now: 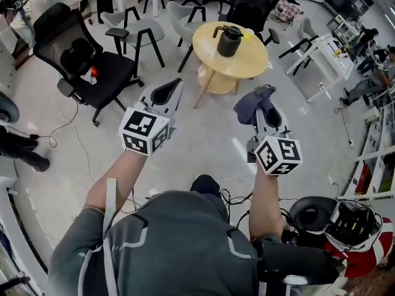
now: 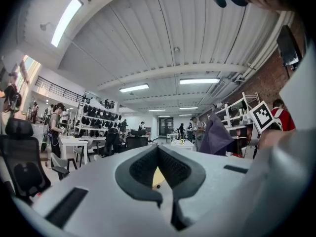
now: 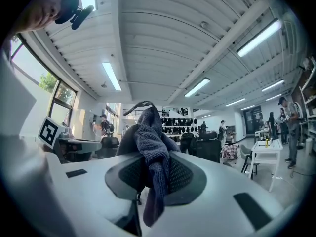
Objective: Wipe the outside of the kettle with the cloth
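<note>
Kettle (image 1: 229,41) stands mid-table (image 1: 250,66), clear of the rim. Open floor (image 1: 207,134) before table: left gripper (image 1: 174,86) jaws together, empty; right gripper (image 1: 265,110) clamps cloth (image 1: 254,98).

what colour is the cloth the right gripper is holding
Dark blue-grey. The cloth shows best in the right gripper view.

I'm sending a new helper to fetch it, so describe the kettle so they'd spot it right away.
Look for the round light-wood table standing among the office chairs on the pale floor. The kettle stands upright on its top. It is the only dark, handled vessel there; beside it lies just a small yellow item.
</note>
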A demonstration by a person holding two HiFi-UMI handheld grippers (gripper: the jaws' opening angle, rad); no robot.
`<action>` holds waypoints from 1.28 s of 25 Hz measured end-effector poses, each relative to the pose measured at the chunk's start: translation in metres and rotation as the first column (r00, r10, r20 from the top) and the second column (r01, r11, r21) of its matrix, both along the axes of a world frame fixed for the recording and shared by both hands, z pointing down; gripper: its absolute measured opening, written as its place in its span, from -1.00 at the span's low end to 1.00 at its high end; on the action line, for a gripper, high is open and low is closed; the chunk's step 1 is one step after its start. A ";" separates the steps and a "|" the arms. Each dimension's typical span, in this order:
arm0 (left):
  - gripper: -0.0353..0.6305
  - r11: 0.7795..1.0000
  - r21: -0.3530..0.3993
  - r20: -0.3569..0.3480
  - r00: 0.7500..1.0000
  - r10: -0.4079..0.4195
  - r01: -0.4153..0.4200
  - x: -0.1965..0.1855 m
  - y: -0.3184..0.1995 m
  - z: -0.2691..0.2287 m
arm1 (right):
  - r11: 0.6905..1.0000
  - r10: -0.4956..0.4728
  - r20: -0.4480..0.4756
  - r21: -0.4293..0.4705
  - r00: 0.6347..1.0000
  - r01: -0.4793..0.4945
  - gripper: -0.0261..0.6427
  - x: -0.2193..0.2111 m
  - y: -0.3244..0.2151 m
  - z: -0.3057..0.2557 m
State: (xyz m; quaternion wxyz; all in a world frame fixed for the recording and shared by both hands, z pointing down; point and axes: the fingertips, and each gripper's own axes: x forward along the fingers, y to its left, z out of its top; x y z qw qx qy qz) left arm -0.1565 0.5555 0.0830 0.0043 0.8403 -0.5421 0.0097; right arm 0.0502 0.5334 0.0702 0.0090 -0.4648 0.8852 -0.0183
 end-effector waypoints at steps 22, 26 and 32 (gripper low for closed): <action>-0.87 0.995 -0.071 0.033 0.997 -0.070 0.073 0.073 -0.274 0.031 | 0.985 -0.168 -0.012 0.026 0.986 0.168 -0.64 0.052 -0.278 0.017; -0.87 0.995 -0.074 0.059 0.996 -0.060 0.064 0.095 -0.315 0.034 | 0.982 -0.185 -0.003 0.020 0.983 0.185 -0.64 0.069 -0.316 0.023; -0.87 0.993 -0.096 0.077 0.995 -0.063 0.070 0.101 -0.370 0.050 | 0.981 -0.193 0.022 0.017 0.981 0.193 -0.64 0.074 -0.363 0.033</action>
